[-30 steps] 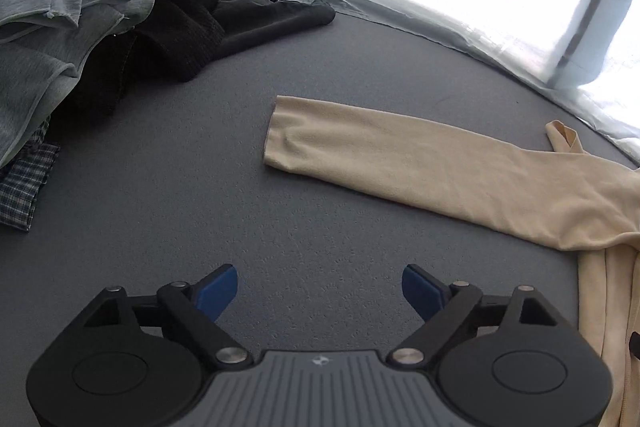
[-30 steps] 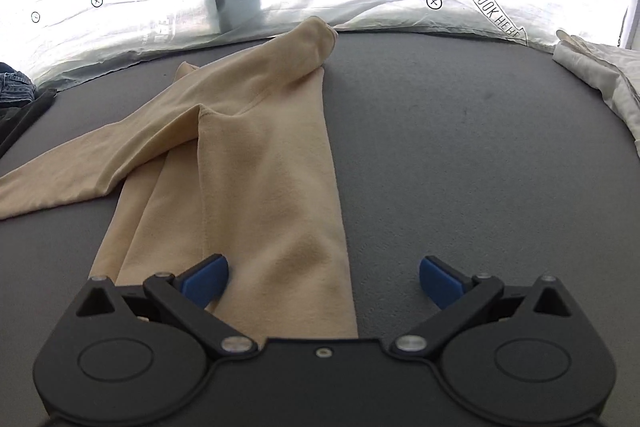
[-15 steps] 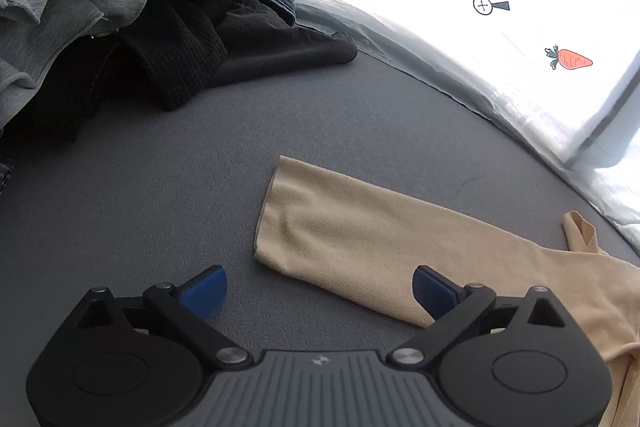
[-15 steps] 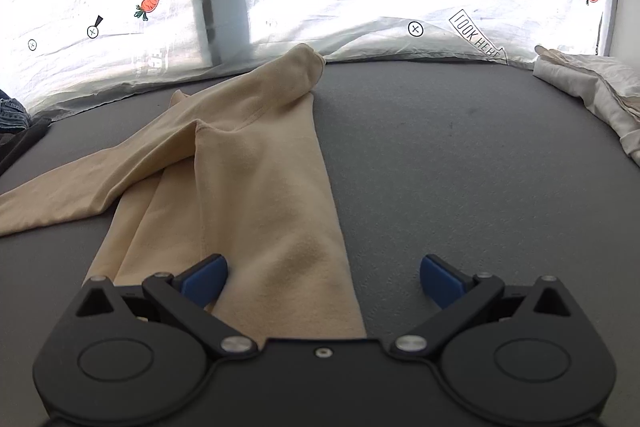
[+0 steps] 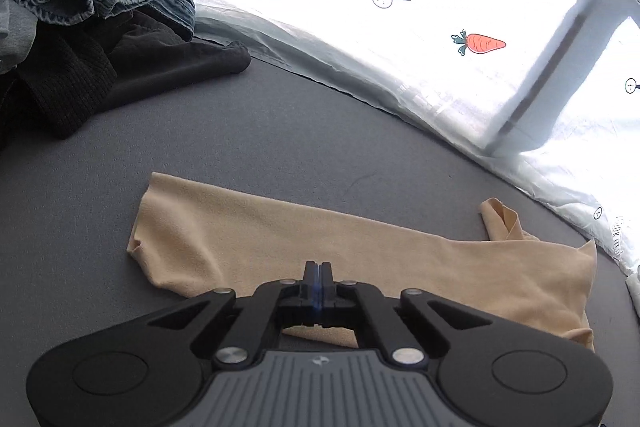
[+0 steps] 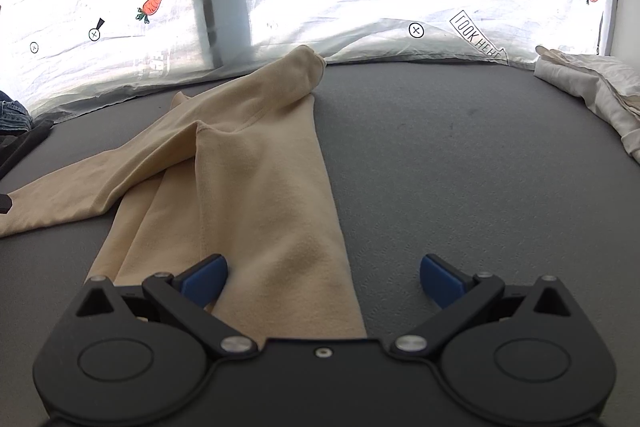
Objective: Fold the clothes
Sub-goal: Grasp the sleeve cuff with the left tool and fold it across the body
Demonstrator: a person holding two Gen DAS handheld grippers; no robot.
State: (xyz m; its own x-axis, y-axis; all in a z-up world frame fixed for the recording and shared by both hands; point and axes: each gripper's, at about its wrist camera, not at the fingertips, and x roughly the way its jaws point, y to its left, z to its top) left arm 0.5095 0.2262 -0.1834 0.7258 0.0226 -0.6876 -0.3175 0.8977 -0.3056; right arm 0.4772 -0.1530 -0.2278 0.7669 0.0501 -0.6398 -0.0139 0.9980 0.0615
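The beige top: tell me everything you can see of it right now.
The beige top is soft, fleece-like knit, lying flat on the grey table, body folded lengthwise. One sleeve stretches sideways; the left gripper has just closed on its near edge. The right gripper stands open over the hem.

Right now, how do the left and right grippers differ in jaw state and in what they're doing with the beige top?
The left gripper has just closed, jaws together over the beige top sleeve; whether it pinches cloth is unclear. The right gripper stands wide open, gripping nothing, its left finger over the garment's folded body. Both point down at the same top on the grey table.
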